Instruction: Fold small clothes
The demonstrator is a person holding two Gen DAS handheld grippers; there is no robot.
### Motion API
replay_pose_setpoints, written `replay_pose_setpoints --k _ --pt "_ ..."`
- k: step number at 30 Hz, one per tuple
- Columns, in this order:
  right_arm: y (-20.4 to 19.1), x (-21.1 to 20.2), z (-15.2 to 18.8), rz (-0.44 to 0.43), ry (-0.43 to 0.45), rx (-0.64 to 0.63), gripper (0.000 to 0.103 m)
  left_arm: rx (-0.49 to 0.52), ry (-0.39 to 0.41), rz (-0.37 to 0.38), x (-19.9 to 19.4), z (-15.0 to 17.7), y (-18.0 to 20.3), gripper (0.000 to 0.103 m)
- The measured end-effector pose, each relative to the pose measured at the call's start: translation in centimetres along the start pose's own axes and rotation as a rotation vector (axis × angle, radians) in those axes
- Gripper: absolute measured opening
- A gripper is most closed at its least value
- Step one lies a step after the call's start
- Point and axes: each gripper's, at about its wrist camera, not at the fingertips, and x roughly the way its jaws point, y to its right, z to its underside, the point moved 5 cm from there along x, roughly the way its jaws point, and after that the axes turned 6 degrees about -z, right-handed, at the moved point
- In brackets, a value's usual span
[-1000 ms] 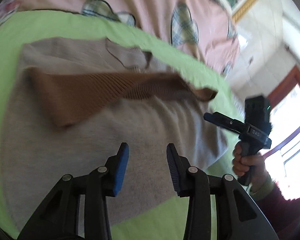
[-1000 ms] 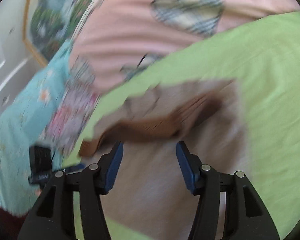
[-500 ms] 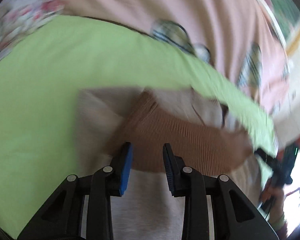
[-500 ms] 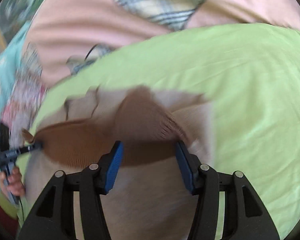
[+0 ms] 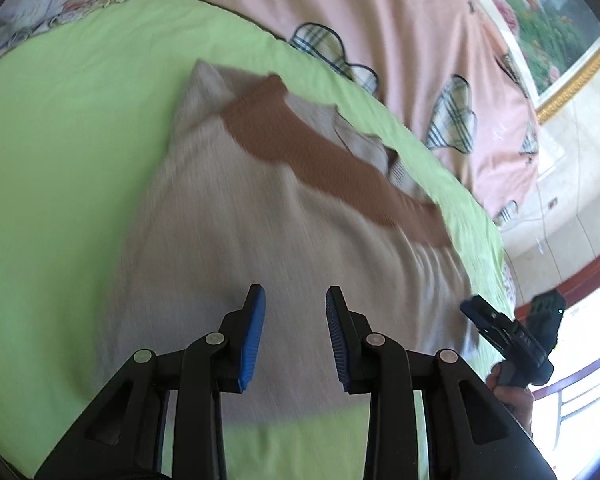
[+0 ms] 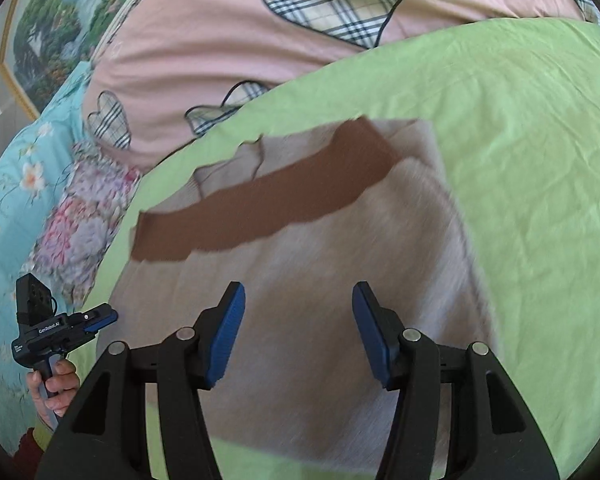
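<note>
A beige knit garment (image 5: 260, 232) with a brown ribbed band (image 5: 320, 156) across its far part lies flat on the green sheet (image 5: 60, 160). It also shows in the right wrist view (image 6: 340, 264), with the brown band (image 6: 268, 200) across it. My left gripper (image 5: 295, 312) is open and empty above the garment's near part. My right gripper (image 6: 298, 308) is open and empty above the near part too. Each gripper shows in the other's view, the right one (image 5: 500, 324) at the garment's right edge, the left one (image 6: 80, 320) off its left edge.
A pink quilt with plaid hearts (image 6: 300, 20) lies beyond the green sheet (image 6: 540, 160). Floral bedding (image 6: 20, 200) lies to the left. A framed picture (image 5: 540, 12) hangs on the wall. A window and tiled floor (image 5: 572, 240) are at the right.
Both grippers have pulled back from the brown band toward the garment's near edge. The band now lies flat and released. Both stay open.
</note>
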Motion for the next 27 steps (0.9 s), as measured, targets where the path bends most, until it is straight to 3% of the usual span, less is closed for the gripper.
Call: replay_pose_setpoints --k 3,11,18,27 --pt "-1.4 -0.5 2.1 -0.029 -0.010 0.004 0.057 -0.024 -0.005 0.018 -1.0 2.7 -0.3 0.040" --pt "-3.1 -0.8 5.8 -0.063 -0.040 0.029 0.057 -0.053 -0.019 0.015 -2.7 7.6 -0.5 0.040" --pt "-4.4 -1.4 7.1 -0.082 -0.042 0.031 0.057 -0.077 -0.036 0.002 -2.5 8.7 -0.5 0.041" --pt "-5.3 -1.7 7.5 -0.102 -0.047 0.030 0.058 -0.153 -0.020 -0.037 -2.0 7.8 -2.4 0.043"
